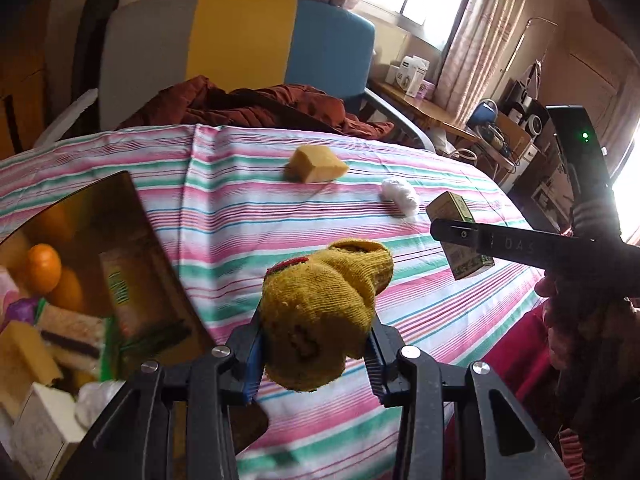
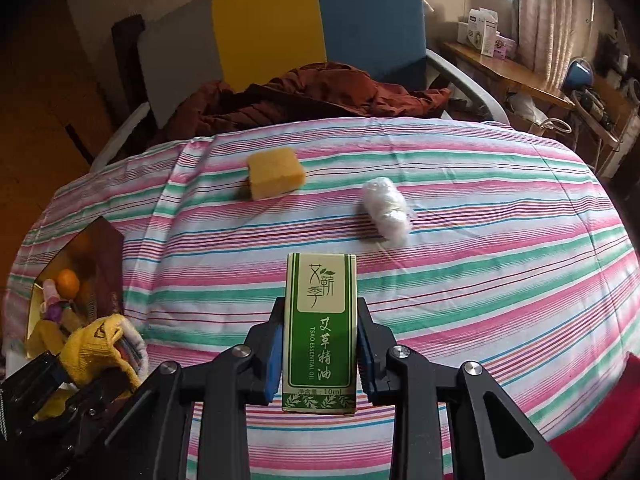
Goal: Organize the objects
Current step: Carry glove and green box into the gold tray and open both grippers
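Observation:
My left gripper [image 1: 316,344] is shut on a rolled yellow sock [image 1: 320,316], held above the striped tablecloth [image 1: 224,208]; the sock also shows in the right wrist view [image 2: 100,348]. My right gripper [image 2: 320,348] is shut on a green and cream essential oil box [image 2: 320,332], held upright; it also shows in the left wrist view [image 1: 460,236]. A yellow sponge [image 2: 274,178] and a white plastic-wrapped bundle [image 2: 386,212] lie on the cloth further back. A gold-lined box [image 1: 80,280] at the left holds oranges, sponges and small packs.
A chair [image 2: 320,36] with grey, yellow and blue panels stands behind the table, with a rust-red cloth [image 2: 304,96] heaped on it. A wooden shelf [image 2: 508,68] with boxes runs along the right under a window. A red cloth [image 2: 600,440] lies at the table's near right edge.

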`<state>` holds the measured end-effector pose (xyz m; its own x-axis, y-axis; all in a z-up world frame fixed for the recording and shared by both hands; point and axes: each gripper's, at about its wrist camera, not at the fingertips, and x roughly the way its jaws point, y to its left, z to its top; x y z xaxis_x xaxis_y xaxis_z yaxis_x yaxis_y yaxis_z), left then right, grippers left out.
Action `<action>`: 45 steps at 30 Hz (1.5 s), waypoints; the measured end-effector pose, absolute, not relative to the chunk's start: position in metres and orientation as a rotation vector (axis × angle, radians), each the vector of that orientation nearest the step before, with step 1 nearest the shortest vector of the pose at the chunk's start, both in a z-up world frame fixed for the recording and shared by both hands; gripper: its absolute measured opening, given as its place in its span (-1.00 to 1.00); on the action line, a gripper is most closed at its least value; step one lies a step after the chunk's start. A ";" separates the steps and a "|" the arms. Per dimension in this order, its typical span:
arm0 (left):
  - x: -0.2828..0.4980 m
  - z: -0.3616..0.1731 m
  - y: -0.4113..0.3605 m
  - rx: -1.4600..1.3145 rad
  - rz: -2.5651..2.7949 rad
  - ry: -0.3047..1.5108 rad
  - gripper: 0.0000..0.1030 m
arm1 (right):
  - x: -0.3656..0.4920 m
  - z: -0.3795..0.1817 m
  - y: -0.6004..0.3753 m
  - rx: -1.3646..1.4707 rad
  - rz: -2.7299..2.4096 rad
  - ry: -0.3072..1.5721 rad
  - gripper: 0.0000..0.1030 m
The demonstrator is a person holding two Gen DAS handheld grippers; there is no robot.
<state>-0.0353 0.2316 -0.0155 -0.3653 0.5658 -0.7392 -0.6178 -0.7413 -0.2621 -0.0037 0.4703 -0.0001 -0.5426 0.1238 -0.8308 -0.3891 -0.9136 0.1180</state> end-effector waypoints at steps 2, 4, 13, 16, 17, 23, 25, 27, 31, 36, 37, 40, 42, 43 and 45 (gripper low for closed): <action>-0.035 -0.014 0.217 -1.132 2.153 0.057 -0.19 | -0.004 0.002 0.455 -1.313 2.523 0.425 -0.40; -0.035 -0.011 0.199 -1.130 2.177 0.034 -0.19 | -0.006 0.002 0.436 -1.331 2.561 0.428 -0.40; -0.049 0.005 0.116 -1.124 2.329 -0.096 -0.19 | -0.027 0.005 0.354 -1.402 2.734 0.413 -0.40; -0.057 0.003 0.087 -1.147 2.376 -0.156 -0.19 | -0.033 0.006 0.326 -1.435 2.793 0.387 -0.40; -0.058 0.002 0.081 -1.153 2.389 -0.165 -0.19 | -0.035 0.007 0.316 -1.445 2.810 0.377 -0.40; -0.062 -0.003 0.044 -1.175 2.445 -0.237 -0.19 | -0.047 0.004 0.271 -1.501 2.879 0.323 -0.40; -0.062 -0.002 0.038 -1.175 2.457 -0.253 -0.19 | -0.049 0.004 0.261 -1.510 2.894 0.303 -0.40; -0.064 -0.002 0.032 -1.177 2.466 -0.275 -0.19 | -0.052 0.004 0.254 -1.523 2.904 0.289 -0.40; -0.067 0.003 0.028 -1.159 2.472 -0.297 -0.19 | -0.057 0.000 0.241 -1.551 2.913 0.259 -0.40; -0.068 0.003 0.028 -1.167 2.447 -0.319 -0.19 | -0.060 -0.002 0.233 -1.558 2.916 0.240 -0.40; -0.069 0.001 0.028 -1.177 2.433 -0.332 -0.19 | -0.060 -0.002 0.233 -1.560 2.916 0.237 -0.40; -0.068 0.000 0.032 -1.184 2.413 -0.328 -0.19 | -0.060 -0.004 0.233 -1.560 2.903 0.221 -0.40; -0.067 -0.001 0.036 -1.191 2.402 -0.311 -0.19 | -0.061 -0.007 0.236 -1.566 2.887 0.228 -0.40; -0.066 -0.003 0.038 -1.200 2.396 -0.302 -0.19 | -0.061 -0.008 0.238 -1.570 2.881 0.232 -0.40; -0.063 -0.007 0.042 -1.219 2.386 -0.275 -0.19 | -0.061 -0.010 0.239 -1.574 2.876 0.237 -0.40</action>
<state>-0.0634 0.0424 -0.0074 -0.5119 0.4718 -0.7179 -0.2964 -0.8813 -0.3679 -0.0610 0.2394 -0.0101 -0.5331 -0.1956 -0.8231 0.0582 -0.9791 0.1949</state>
